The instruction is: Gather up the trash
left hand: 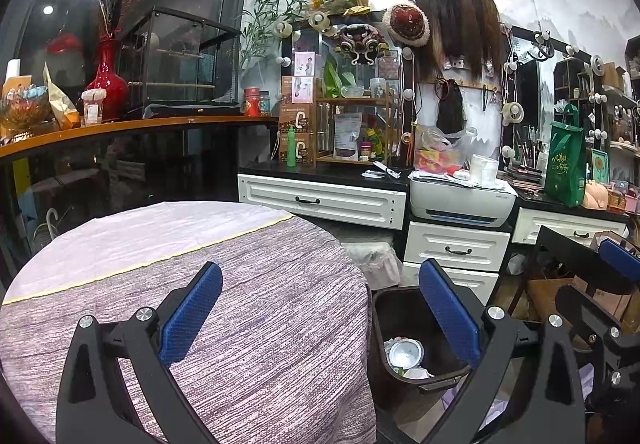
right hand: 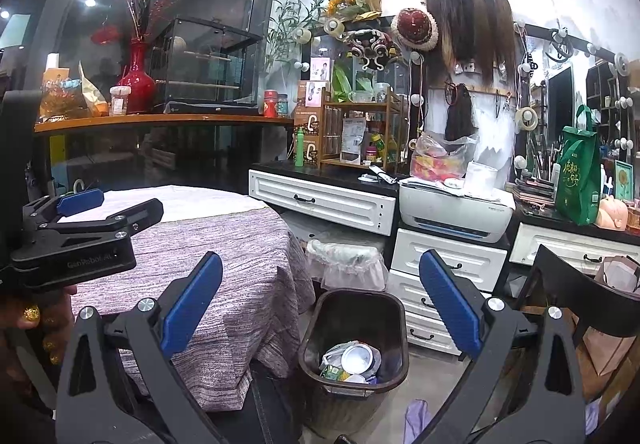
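Note:
A dark brown trash bin stands on the floor right of the round table; it also shows in the left wrist view. Inside lie a crushed silver can, a green wrapper and white scraps. My left gripper is open and empty above the table's right edge and the bin. My right gripper is open and empty, held above the bin. The left gripper also shows at the left of the right wrist view. No trash shows on the tablecloth.
A second bin with a clear liner stands behind the brown one. White drawers and a printer line the back wall. A dark chair and paper bags stand at the right. A cluttered counter runs at the left.

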### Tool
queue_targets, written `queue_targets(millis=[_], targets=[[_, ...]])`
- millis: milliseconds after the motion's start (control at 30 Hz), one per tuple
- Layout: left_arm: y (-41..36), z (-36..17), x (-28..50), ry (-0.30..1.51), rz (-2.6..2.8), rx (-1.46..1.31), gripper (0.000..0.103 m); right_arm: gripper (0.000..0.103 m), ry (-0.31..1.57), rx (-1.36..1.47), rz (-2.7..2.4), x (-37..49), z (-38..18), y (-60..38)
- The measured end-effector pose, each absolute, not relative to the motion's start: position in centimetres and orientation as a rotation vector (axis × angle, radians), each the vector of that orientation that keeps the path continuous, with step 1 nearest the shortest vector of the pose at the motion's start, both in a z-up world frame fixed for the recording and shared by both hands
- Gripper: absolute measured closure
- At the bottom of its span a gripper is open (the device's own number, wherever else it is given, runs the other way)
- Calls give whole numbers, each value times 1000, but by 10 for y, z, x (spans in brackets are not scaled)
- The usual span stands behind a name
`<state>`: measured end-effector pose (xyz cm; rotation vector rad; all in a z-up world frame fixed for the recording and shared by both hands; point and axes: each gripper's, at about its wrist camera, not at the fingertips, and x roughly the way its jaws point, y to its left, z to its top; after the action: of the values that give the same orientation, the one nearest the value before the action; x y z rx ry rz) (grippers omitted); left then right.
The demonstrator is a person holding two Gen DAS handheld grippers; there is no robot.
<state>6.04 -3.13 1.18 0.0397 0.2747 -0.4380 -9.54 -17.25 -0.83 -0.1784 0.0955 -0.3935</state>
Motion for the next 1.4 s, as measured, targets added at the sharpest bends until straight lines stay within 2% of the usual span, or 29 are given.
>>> queue_targets(millis=[1400], targets=[[-41, -1, 59, 316, -416, 51, 6, 6, 111, -169, -393, -89, -18, -173]])
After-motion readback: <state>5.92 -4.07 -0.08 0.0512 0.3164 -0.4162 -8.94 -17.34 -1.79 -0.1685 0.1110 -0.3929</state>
